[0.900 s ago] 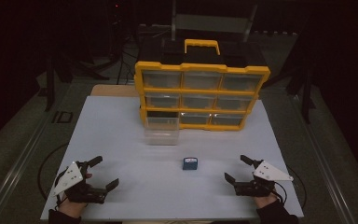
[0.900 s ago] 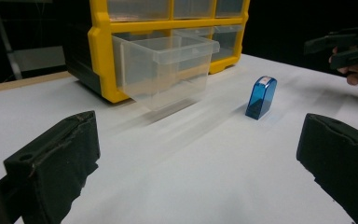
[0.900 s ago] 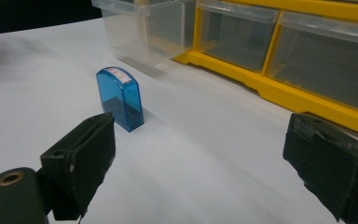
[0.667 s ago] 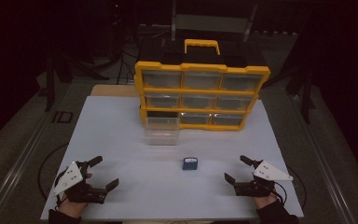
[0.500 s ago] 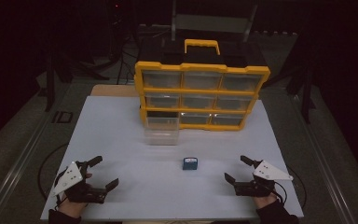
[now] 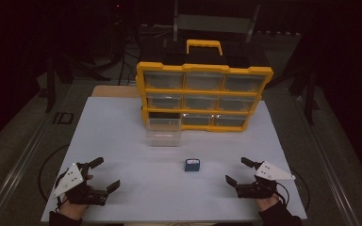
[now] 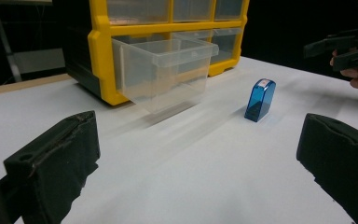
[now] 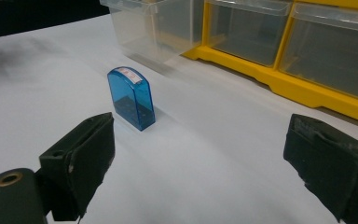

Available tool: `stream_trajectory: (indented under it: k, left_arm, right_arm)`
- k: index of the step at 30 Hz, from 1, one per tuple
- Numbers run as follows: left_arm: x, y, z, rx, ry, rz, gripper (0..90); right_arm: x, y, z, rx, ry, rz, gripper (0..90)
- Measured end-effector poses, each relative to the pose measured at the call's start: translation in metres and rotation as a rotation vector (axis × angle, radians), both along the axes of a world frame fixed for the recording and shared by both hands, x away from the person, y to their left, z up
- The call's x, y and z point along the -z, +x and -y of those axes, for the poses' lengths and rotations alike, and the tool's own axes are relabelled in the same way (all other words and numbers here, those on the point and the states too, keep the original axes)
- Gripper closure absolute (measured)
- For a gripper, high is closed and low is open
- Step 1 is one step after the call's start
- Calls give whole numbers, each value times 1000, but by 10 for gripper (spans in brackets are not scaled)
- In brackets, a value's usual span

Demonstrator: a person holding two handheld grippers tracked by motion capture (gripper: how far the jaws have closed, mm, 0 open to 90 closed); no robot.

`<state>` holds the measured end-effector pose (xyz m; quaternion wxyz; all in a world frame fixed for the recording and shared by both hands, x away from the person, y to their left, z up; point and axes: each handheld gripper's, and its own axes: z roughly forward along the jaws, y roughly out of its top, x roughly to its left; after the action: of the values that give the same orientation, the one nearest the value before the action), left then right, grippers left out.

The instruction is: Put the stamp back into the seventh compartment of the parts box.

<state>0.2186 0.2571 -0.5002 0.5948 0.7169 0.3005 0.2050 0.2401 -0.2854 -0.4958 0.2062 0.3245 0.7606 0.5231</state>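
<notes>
On matte white table (image 6: 122, 141), glossy blue translucent box (image 6: 192, 165), clear plastic drawer (image 6: 163, 137)

cabinet (image 6: 202, 96): back of table (image 6: 122, 141) | pulled-out drawer (image 6: 163, 132): before it, lower left | small box (image 6: 192, 165): between grippers, before drawer

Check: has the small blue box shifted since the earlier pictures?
No. The small blue box stands in the same spot, in front of the yellow organizer.

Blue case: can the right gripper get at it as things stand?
Probably yes. The blue case stands alone on the white table, apart from the pulled-out clear drawer, and the right gripper has open jaws with only bare tabletop between them and it.
</notes>
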Motion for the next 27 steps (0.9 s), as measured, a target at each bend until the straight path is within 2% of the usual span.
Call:
stream_trajectory:
  k: [10, 14, 19, 21, 22, 27]
  left_arm:
    - [0, 0, 0, 1, -3, -2, 0]
    - [0, 0, -1, -1, -7, -2, 0]
    - [0, 0, 0, 1, -5, -1, 0]
    - [0, -1, 0, 2, -6, 0, 0]
    - [0, -1, 0, 2, -6, 0, 0]
    - [0, -1, 0, 3, -9, -1, 0]
  right_arm:
    - [-11, -1, 2, 16, -29, 8, 76]
    - [-24, 2, 3, 6, -15, 5, 73]
    - [-38, 5, 1, -3, -9, 36, 73]
    - [-50, 9, 0, -11, -3, 55, 73]
    - [-50, 9, 0, -11, -3, 55, 73]
    - [-72, 17, 0, -19, -5, 94, 73]
